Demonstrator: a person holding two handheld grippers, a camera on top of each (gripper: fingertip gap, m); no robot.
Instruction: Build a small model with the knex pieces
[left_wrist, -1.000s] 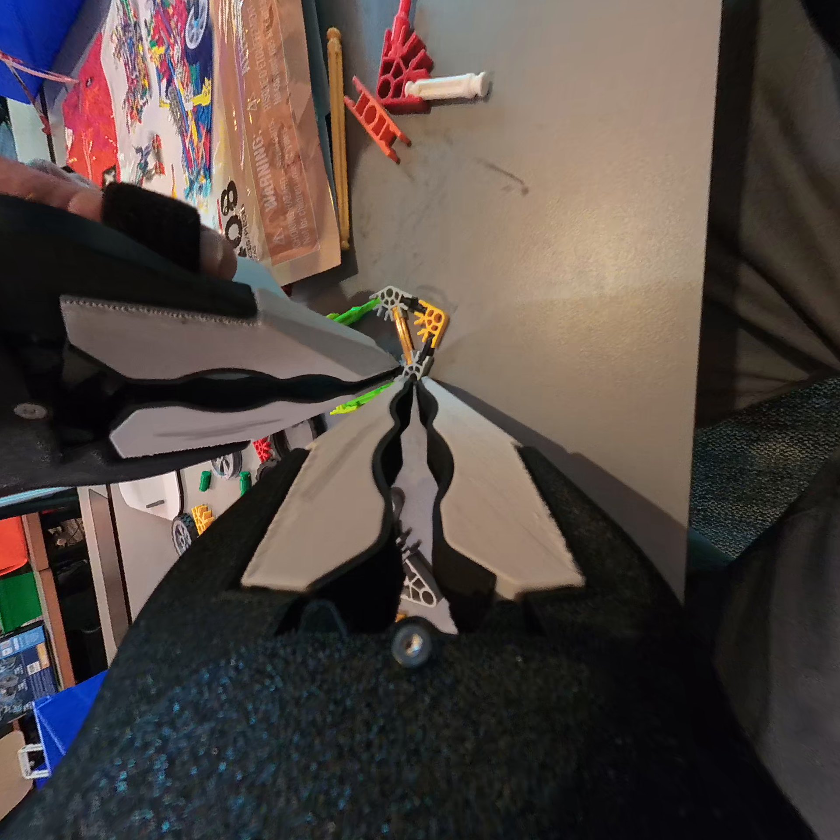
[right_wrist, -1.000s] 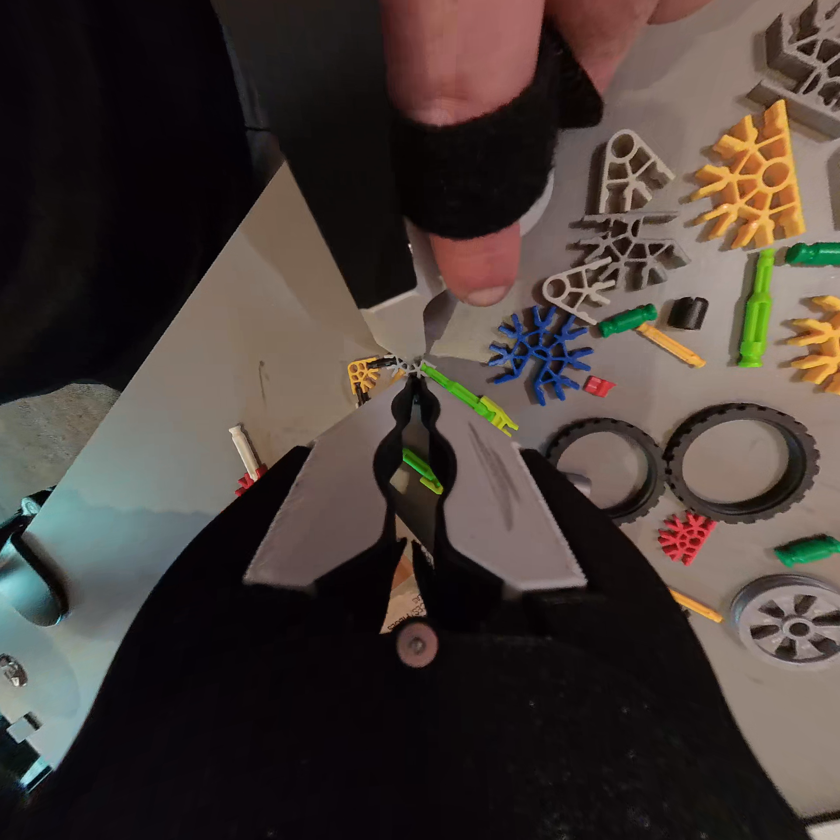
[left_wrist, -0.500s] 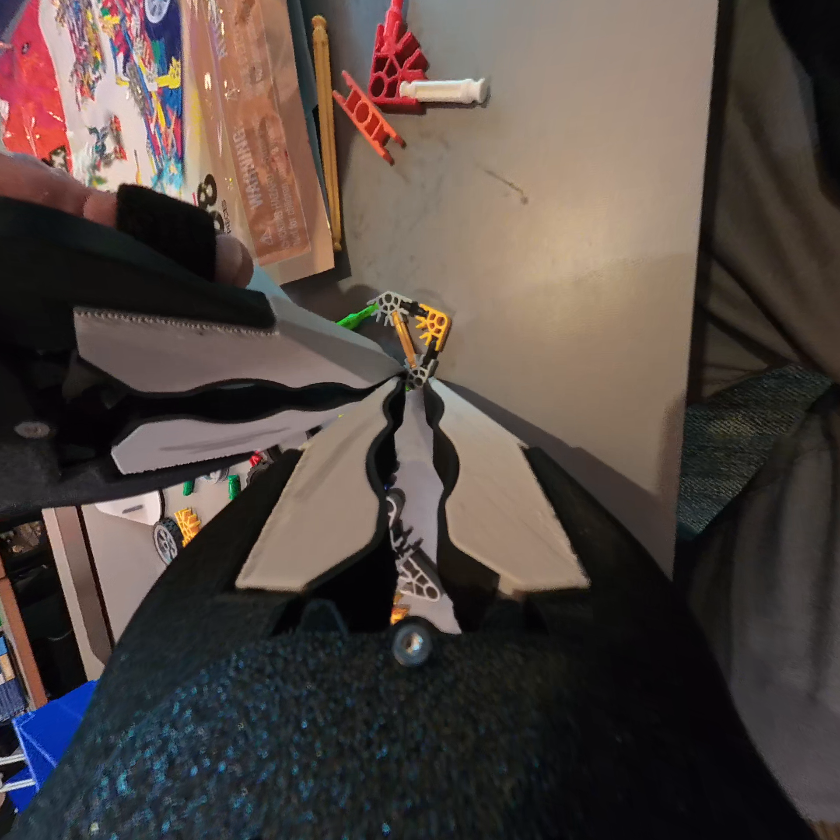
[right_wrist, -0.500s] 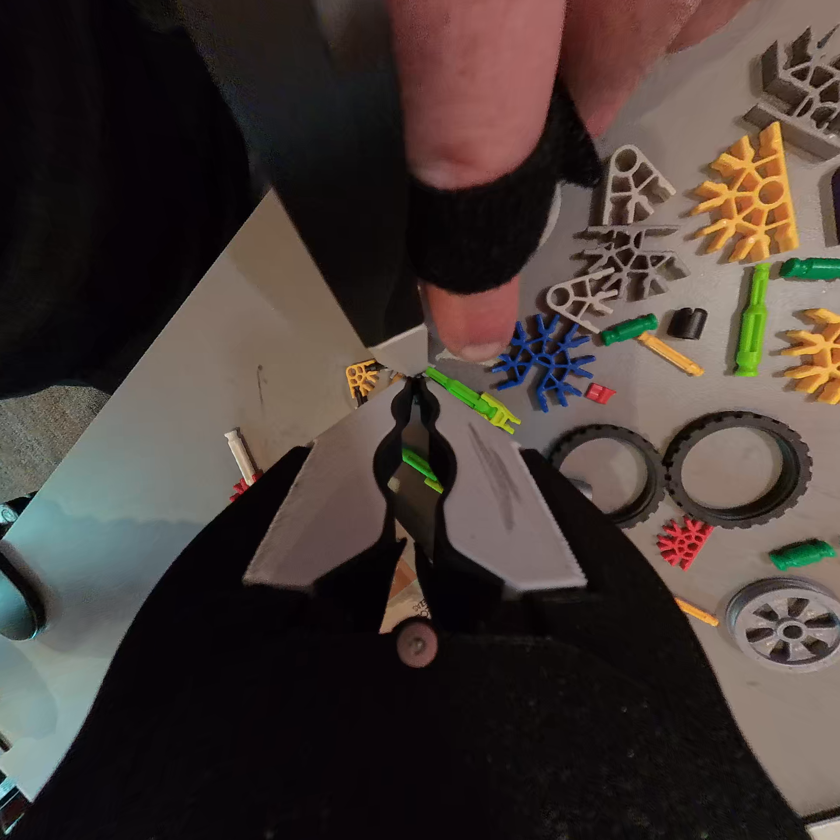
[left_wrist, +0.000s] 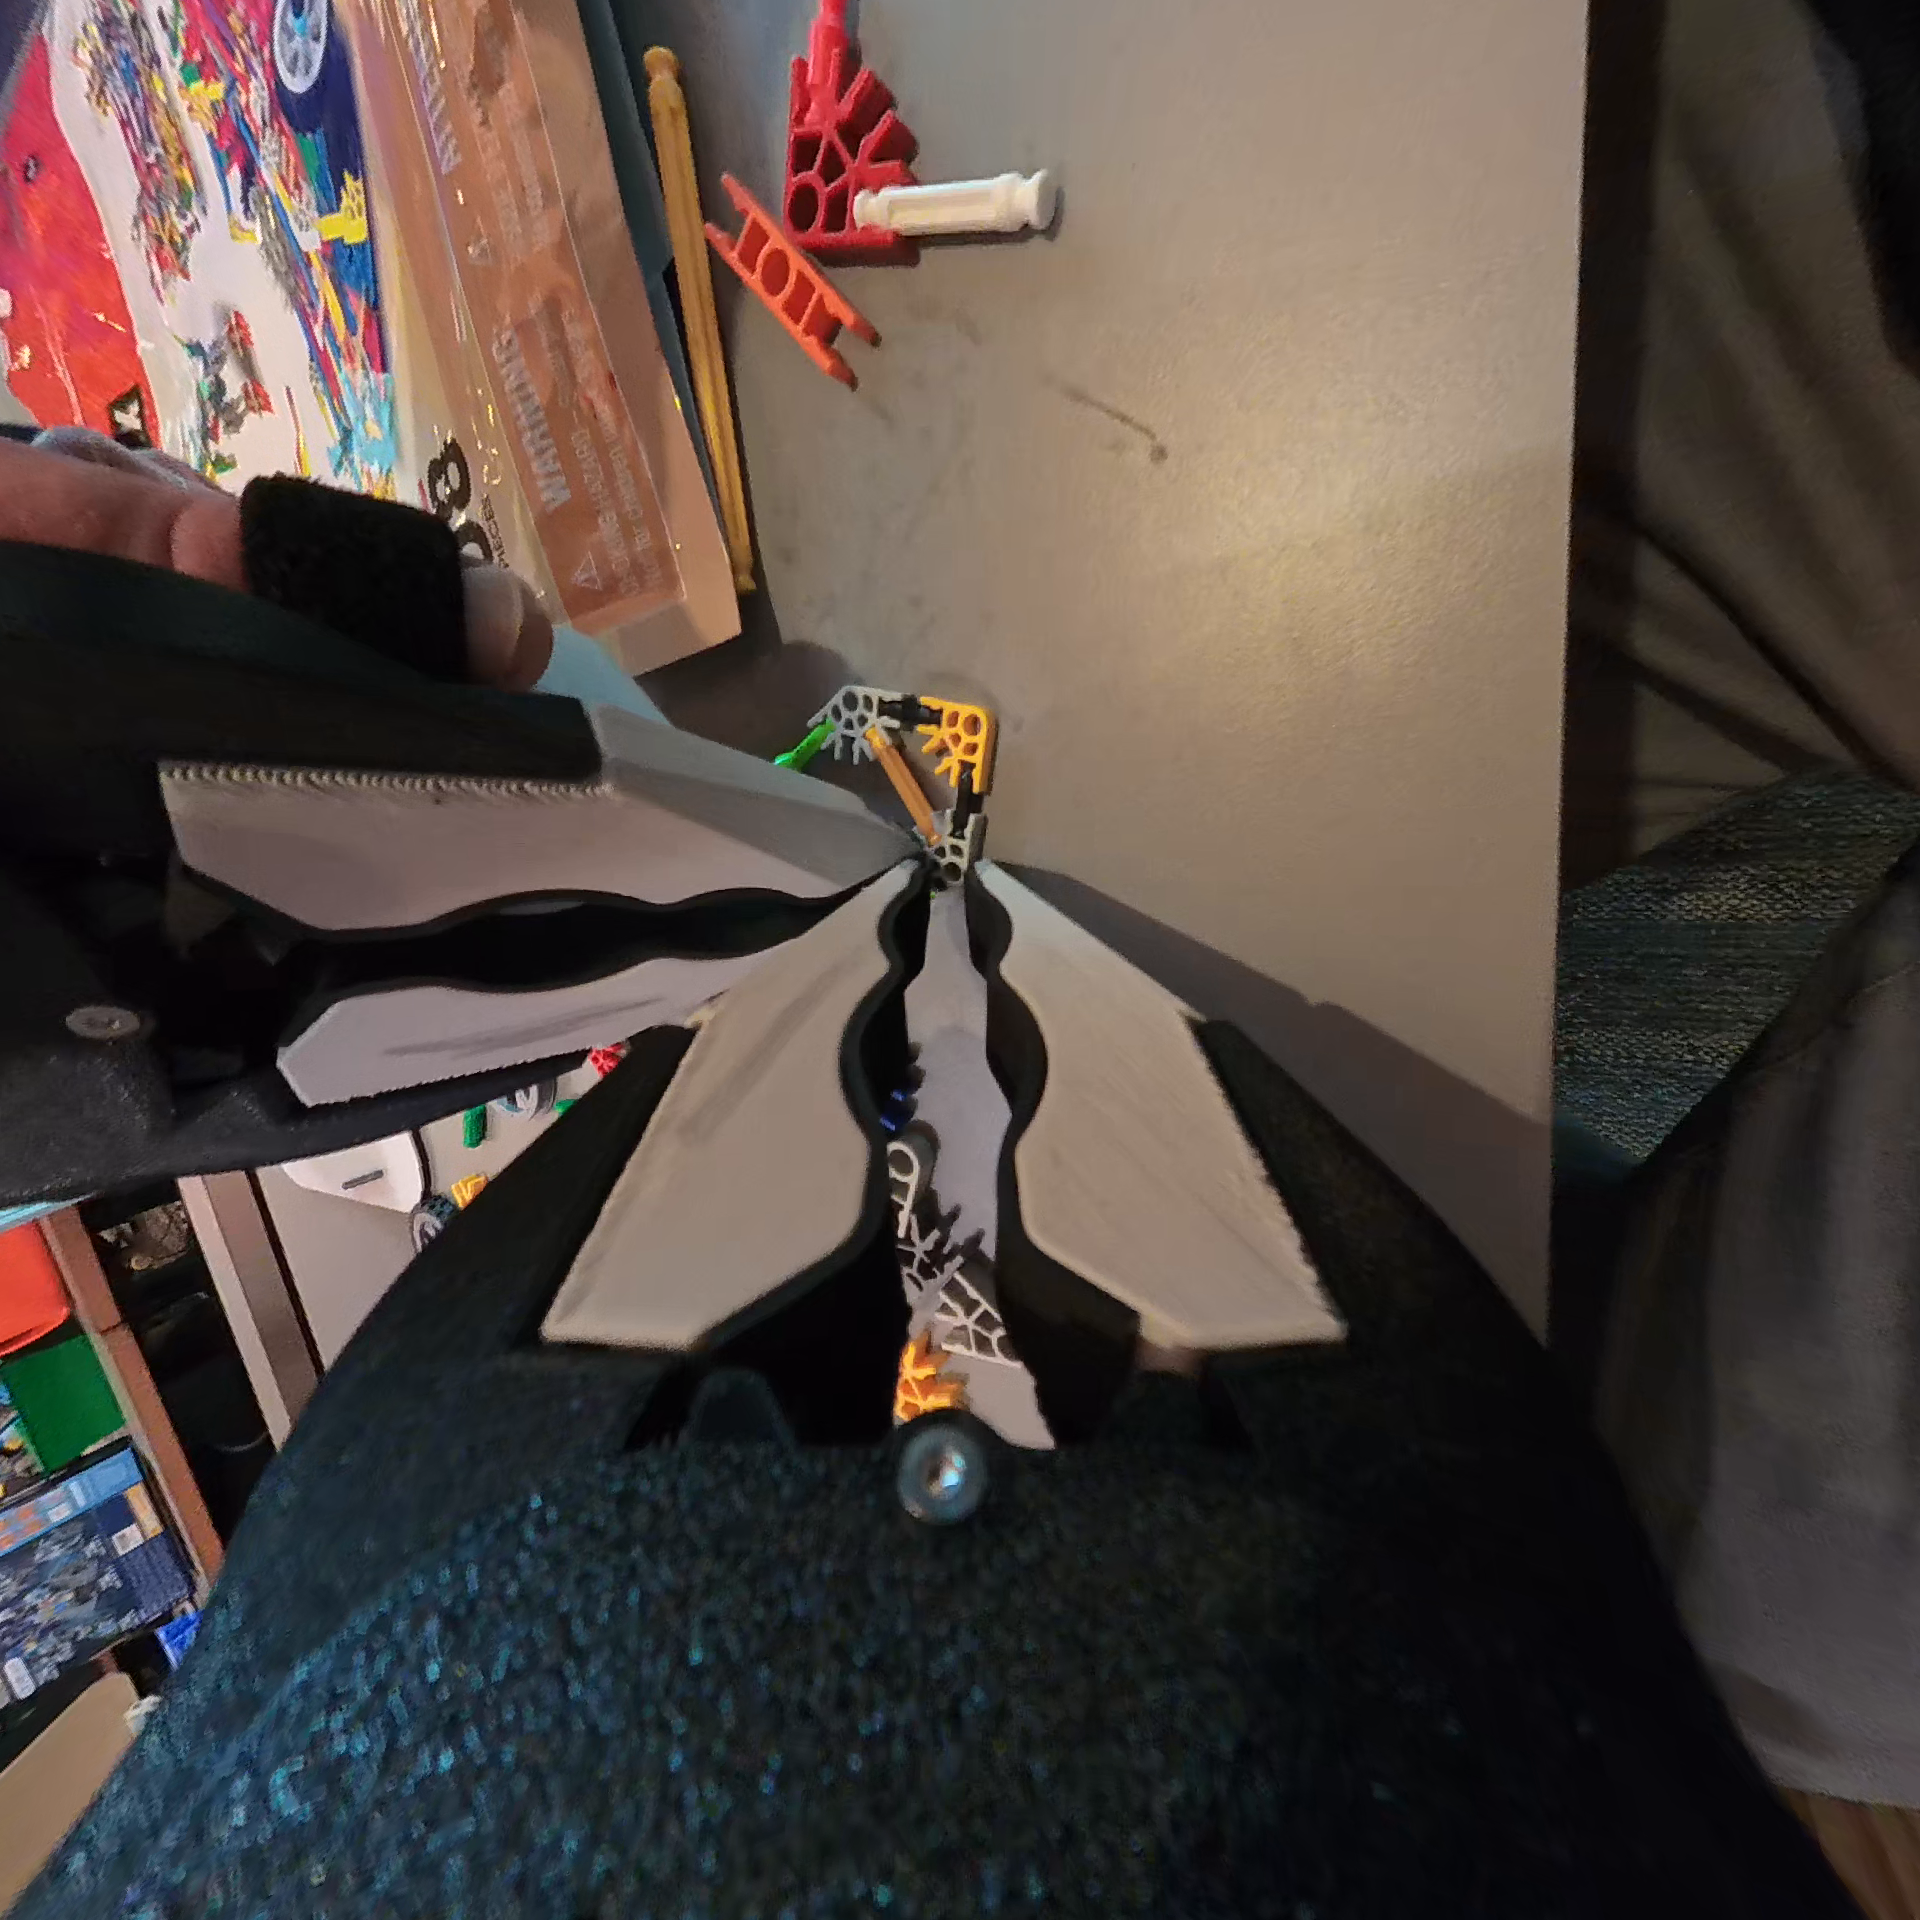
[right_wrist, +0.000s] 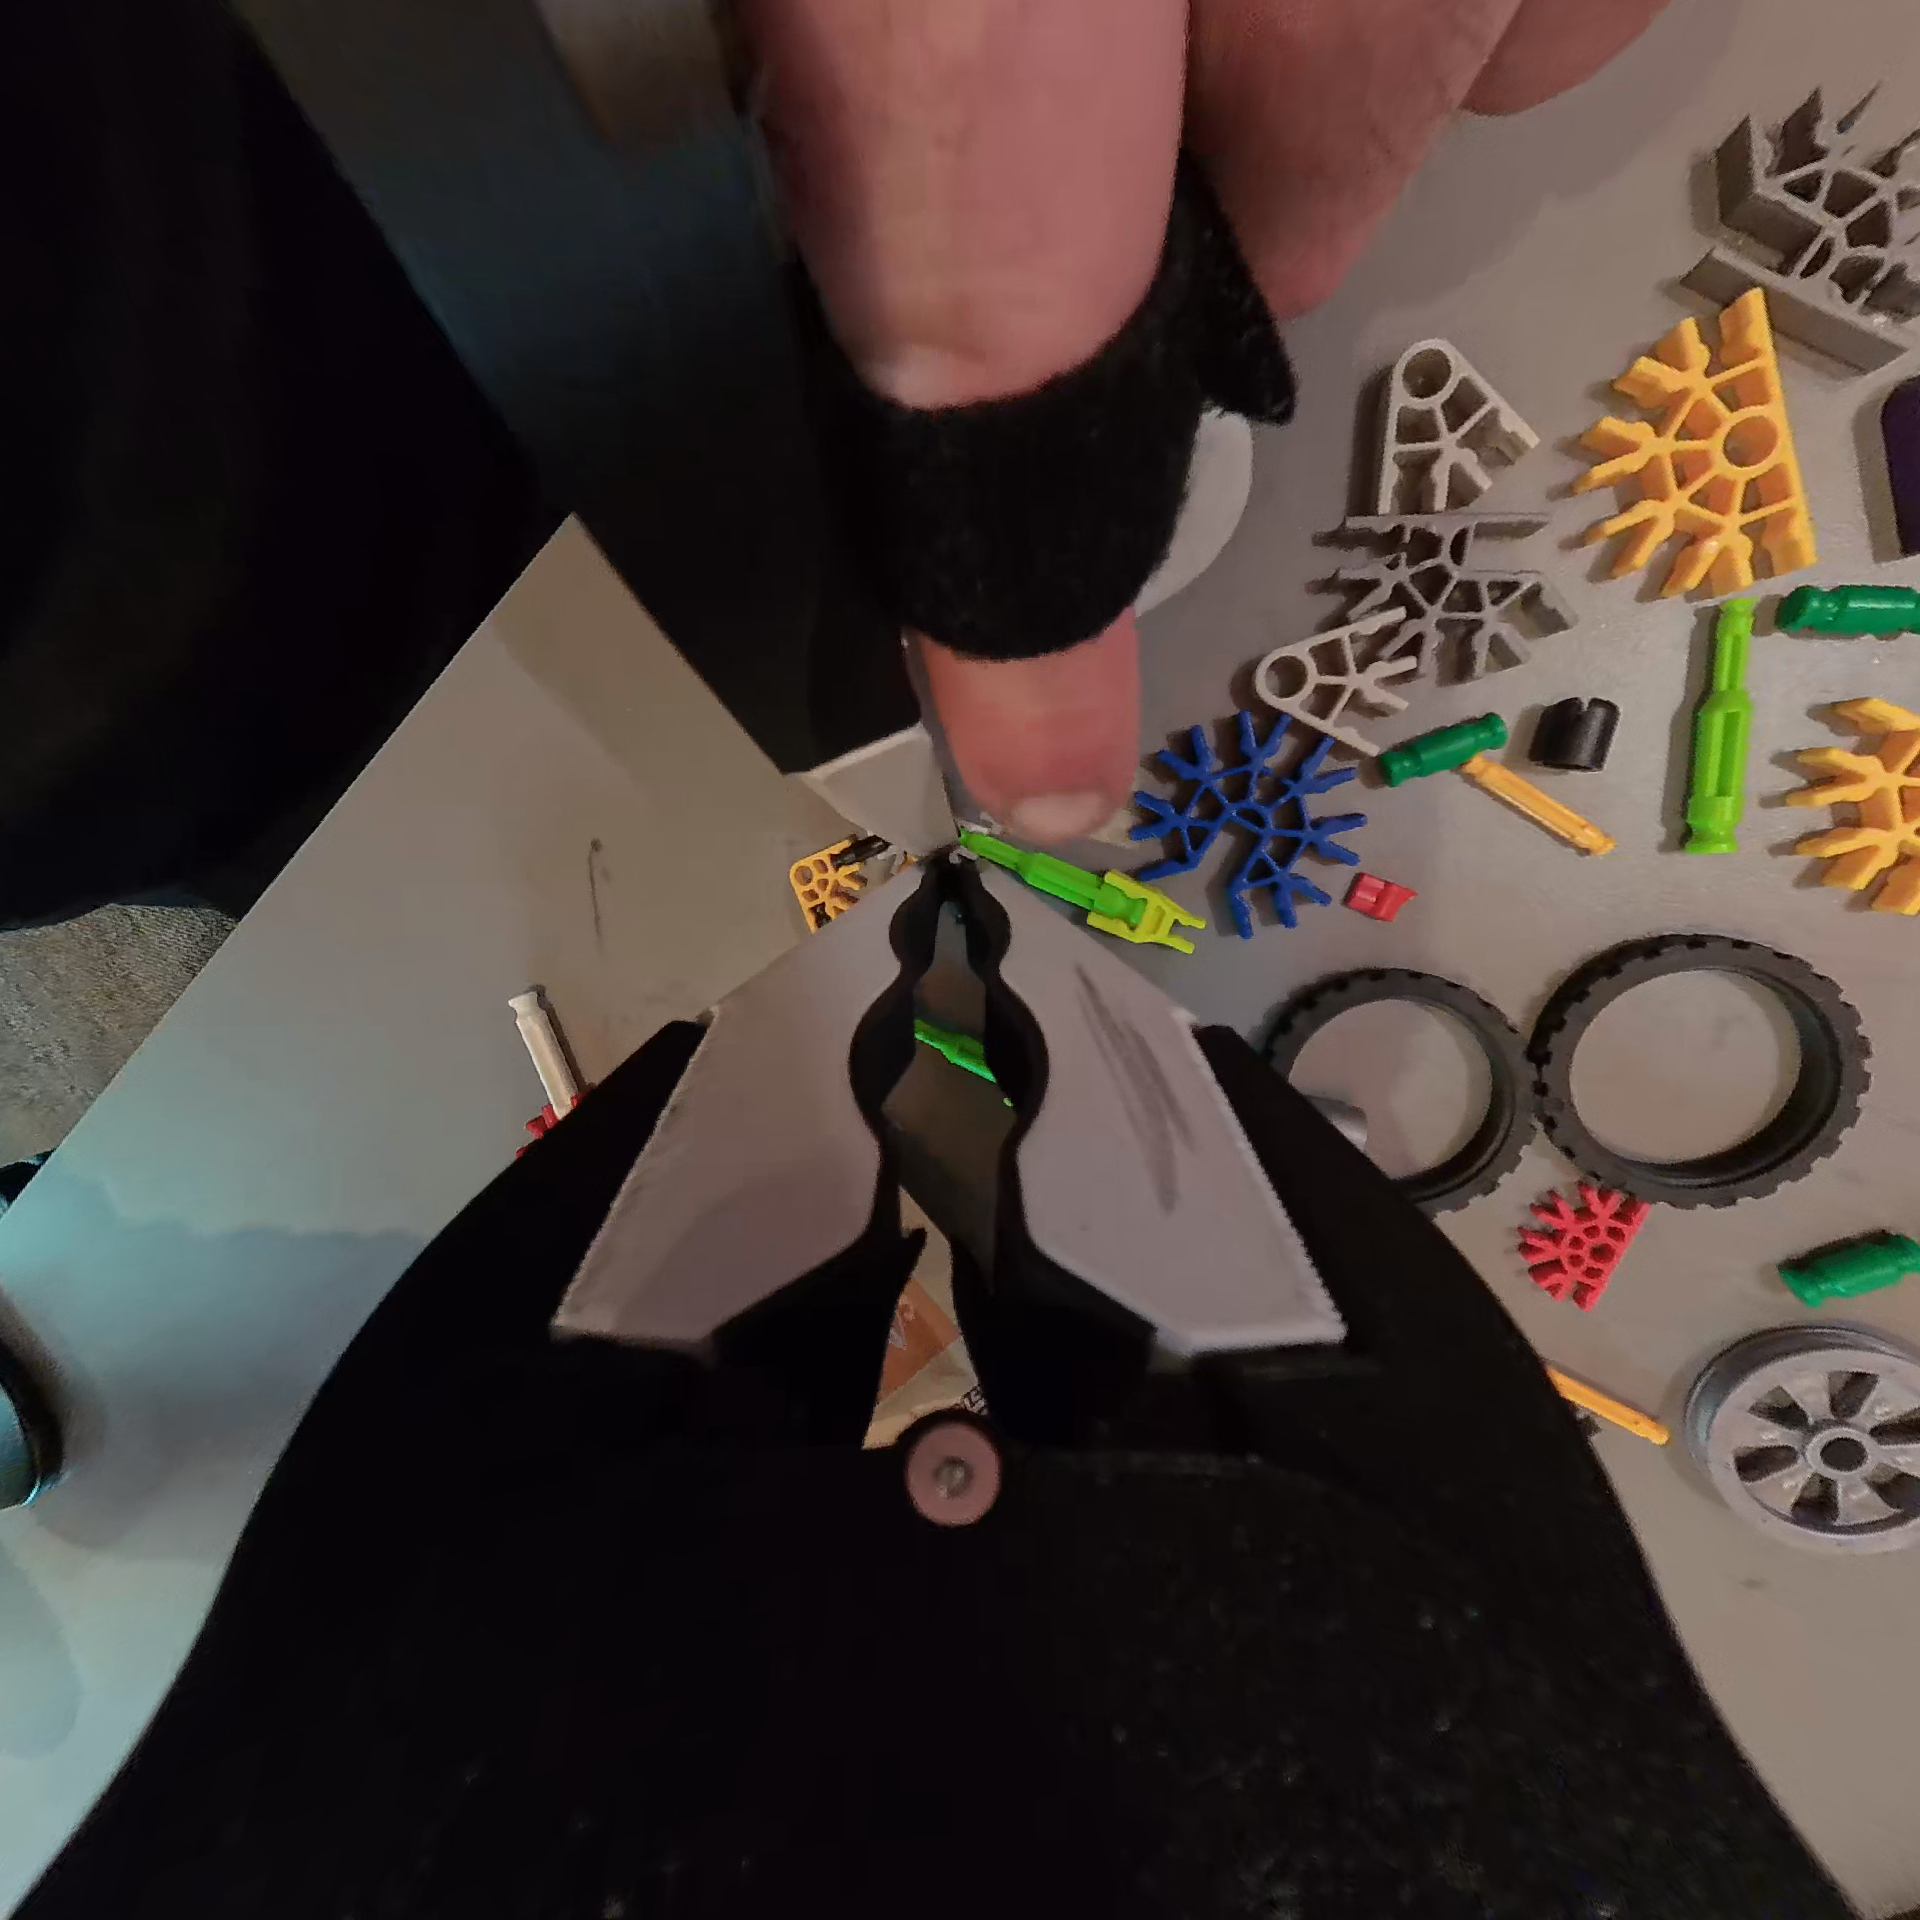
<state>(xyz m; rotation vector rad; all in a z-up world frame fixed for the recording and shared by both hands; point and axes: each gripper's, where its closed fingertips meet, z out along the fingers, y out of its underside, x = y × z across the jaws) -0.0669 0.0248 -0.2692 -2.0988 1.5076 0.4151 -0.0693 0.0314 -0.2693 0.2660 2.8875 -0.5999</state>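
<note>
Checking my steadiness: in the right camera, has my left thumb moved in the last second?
Yes. The thumb has come down the picture: its tip is now level with the blue star piece, before it was above it.

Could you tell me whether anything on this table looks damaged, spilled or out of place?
Nothing looks damaged or spilled. Loose pieces such as the blue snowflake connector and black tyres lie scattered on the grey table; both grippers pinch the small assembly by a corner.

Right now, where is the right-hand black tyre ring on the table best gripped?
Probably by the rim of the right-hand black tyre ring, from above: one finger inside the open centre, one outside. It lies flat and hollow; the side away from the neighbouring tyre ring is clear.
</note>
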